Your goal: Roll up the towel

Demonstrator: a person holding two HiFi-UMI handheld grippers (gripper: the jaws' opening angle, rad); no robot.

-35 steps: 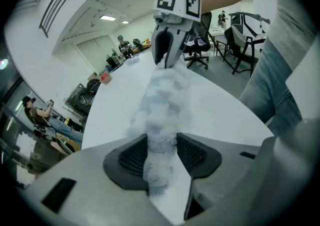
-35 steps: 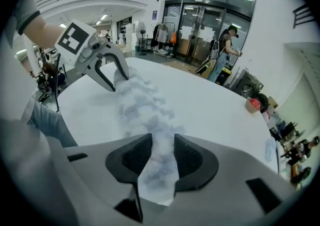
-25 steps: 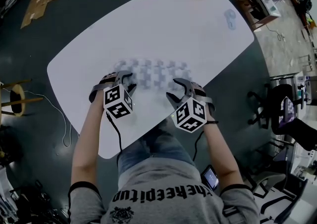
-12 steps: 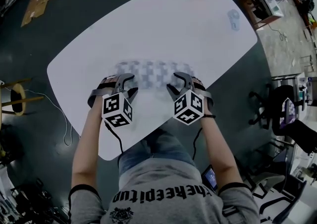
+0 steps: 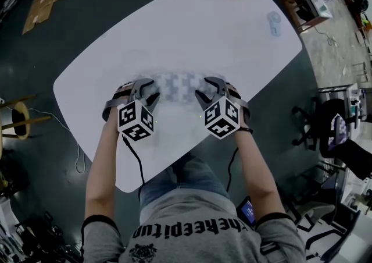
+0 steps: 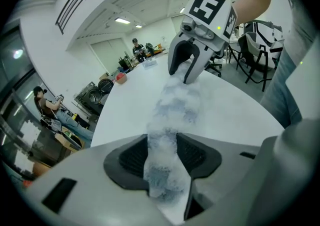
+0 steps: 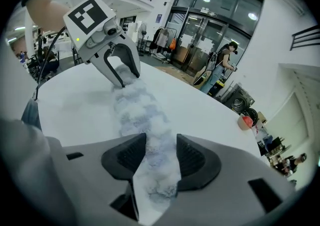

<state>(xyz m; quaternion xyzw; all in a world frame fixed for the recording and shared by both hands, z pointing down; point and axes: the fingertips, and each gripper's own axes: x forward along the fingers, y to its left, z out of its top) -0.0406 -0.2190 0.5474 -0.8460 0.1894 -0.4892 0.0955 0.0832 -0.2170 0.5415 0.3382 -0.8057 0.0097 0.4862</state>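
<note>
Towel [image 5: 180, 86], checked and mostly rolled, lies across the near middle of the white table [image 5: 192, 29], my left claw [image 5: 143, 89] and right claw [image 5: 209, 88] each pinching one end, I judge so both ends turn together and wind tight.

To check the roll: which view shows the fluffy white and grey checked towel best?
The right gripper view: the towel stretches from the right gripper to the left gripper. The left gripper view shows much the same; the head view shows it blurred, ends covered.

head view is dim, edges fisheye-warped, the towel [image 5: 177, 86] blurred.
</note>
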